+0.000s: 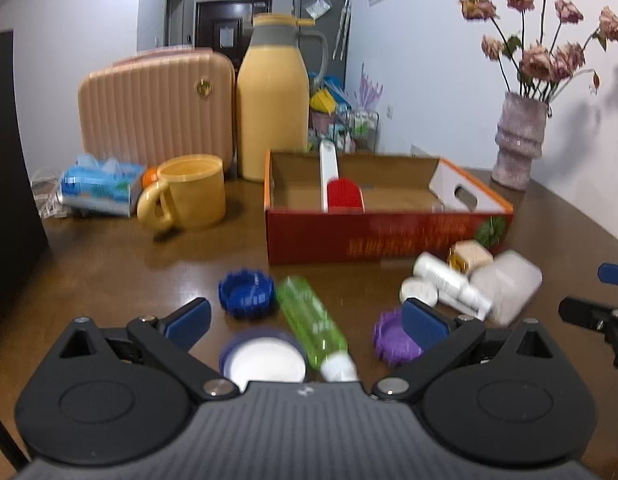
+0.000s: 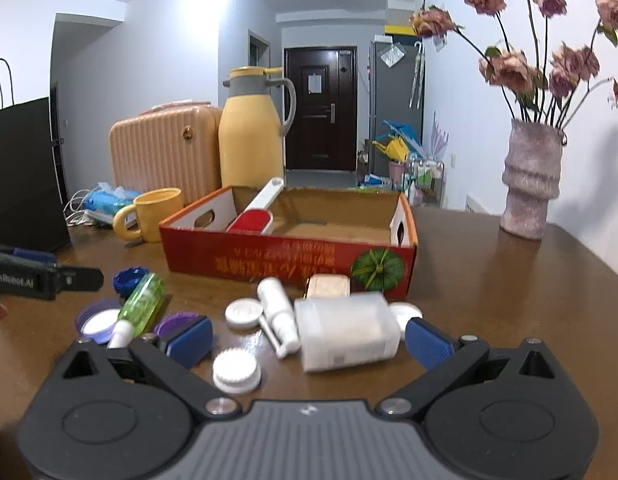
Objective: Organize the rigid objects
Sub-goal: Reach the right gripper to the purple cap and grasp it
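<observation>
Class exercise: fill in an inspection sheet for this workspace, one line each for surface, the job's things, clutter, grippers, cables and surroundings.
Surface: brown wooden table, glossy.
Job's things: red cardboard box holds a red-and-white scoop; lying in front are a green bottle, translucent jar, white spray bottle, loose caps, blue lid, purple lid.
Clutter: yellow mug, yellow jug, pink case, tissue pack, vase of dried flowers.
Grippers: left gripper open; right gripper open.
Cables: white cables beside the tissue pack.
Surroundings: dark door, hallway.
</observation>
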Motion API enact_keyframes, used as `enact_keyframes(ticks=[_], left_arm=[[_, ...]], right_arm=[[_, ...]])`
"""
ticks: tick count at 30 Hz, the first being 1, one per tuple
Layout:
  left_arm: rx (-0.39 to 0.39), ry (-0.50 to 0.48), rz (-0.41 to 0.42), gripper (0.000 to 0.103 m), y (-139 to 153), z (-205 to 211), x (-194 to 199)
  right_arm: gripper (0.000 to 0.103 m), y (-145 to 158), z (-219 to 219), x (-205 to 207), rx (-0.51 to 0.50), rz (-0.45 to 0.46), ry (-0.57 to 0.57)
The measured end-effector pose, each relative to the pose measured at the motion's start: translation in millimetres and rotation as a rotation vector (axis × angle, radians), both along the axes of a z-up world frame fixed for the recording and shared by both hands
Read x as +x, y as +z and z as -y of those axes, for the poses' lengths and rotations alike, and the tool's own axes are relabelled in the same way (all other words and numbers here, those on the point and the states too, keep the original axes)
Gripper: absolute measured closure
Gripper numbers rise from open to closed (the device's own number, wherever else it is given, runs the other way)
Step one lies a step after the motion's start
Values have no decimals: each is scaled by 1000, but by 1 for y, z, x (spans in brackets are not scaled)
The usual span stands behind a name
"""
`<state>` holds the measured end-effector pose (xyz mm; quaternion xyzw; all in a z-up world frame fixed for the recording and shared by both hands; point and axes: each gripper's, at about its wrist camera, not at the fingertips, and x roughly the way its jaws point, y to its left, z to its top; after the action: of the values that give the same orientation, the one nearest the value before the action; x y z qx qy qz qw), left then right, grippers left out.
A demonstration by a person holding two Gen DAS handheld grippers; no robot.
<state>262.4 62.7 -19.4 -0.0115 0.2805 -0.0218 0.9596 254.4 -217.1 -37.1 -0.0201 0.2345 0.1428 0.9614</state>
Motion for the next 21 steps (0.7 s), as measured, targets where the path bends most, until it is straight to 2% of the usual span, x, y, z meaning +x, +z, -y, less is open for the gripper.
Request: enact_keyframes(ticks=[7, 12, 21], left_arm=[[-10, -23, -51, 0, -31, -3, -10], [6, -32, -20, 0, -31, -1, -14], [-15, 25, -61, 0, -38, -21, -3]], right_arm=[[0, -16, -4, -14, -9, -40, 1], [0, -17, -15, -12, -32, -34, 12], [3, -19, -61, 13, -78, -53, 127]])
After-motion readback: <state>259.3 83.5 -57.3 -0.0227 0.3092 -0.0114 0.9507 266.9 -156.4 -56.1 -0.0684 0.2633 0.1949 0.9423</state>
